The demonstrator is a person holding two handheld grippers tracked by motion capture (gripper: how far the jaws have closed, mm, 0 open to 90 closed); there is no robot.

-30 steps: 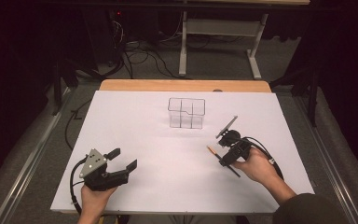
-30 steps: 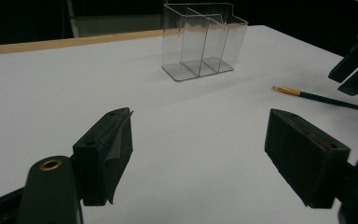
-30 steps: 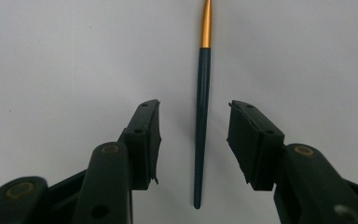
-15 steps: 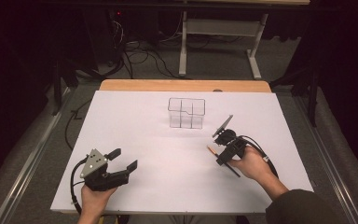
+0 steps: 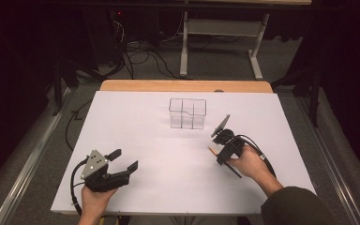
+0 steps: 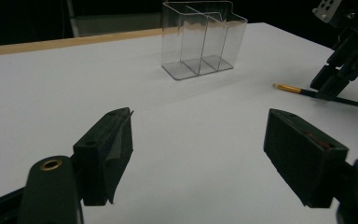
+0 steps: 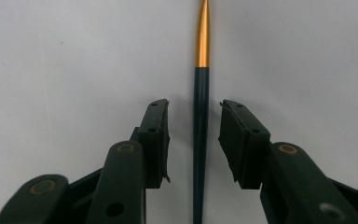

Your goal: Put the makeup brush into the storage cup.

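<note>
A: Where does the left tool point(image 5: 124, 160) sit?
B: Near the left corner of the white surface point(image 5: 136, 122), jaws spread wide with nothing between them.
A: And the right tool point(image 7: 193, 135)?
B: Its jaws have just been closing around the dark, gold-tipped pencil point(image 7: 200, 116) lying flat at the right, pads not yet touching it.
A: Farther off?
B: A clear divided box point(image 5: 187, 113).
</note>
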